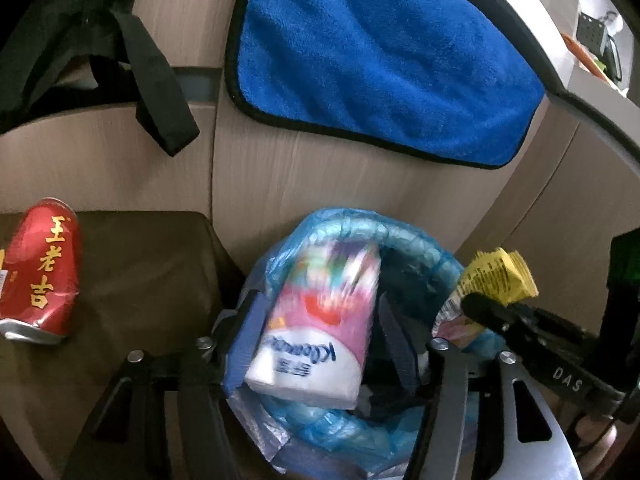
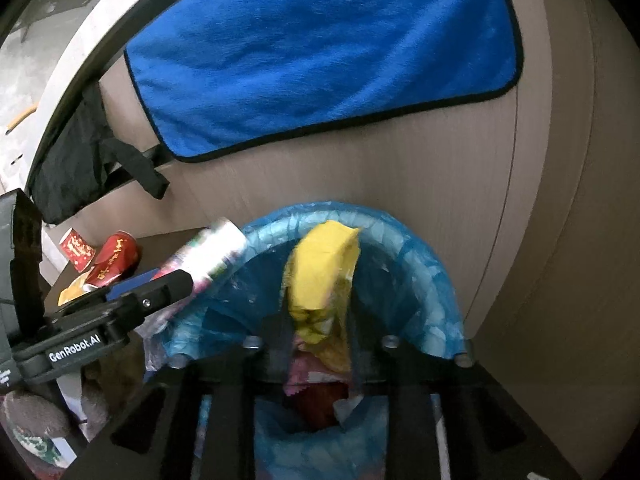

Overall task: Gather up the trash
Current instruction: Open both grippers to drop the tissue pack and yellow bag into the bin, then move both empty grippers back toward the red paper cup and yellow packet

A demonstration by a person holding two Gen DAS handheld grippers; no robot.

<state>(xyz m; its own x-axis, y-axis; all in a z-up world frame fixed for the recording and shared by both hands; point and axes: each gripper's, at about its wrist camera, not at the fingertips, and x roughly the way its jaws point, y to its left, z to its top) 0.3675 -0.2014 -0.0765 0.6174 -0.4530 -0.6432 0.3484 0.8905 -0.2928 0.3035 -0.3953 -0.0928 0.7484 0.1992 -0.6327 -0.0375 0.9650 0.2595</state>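
Note:
A bin lined with a blue bag (image 1: 420, 240) (image 2: 424, 264) stands against a wooden cabinet. My left gripper (image 1: 320, 320) sits over the bin mouth, jaws apart; a tissue pack (image 1: 316, 320) lies blurred between them, and I cannot tell if they touch it. It shows from the right wrist view (image 2: 208, 260). My right gripper (image 2: 320, 312) is shut on a yellow wrapper (image 2: 324, 272) above the bin, also visible in the left wrist view (image 1: 496, 280). A dented red can (image 1: 42, 268) (image 2: 114, 260) lies on a dark low surface (image 1: 152, 272) to the left.
A blue towel (image 1: 380, 52) (image 2: 320, 52) and a black bag (image 1: 80, 32) hang on the cabinet front. A red paper cup (image 2: 78, 250) and a yellow scrap (image 2: 74, 290) lie beside the can. Trash lies inside the bin (image 2: 320, 396).

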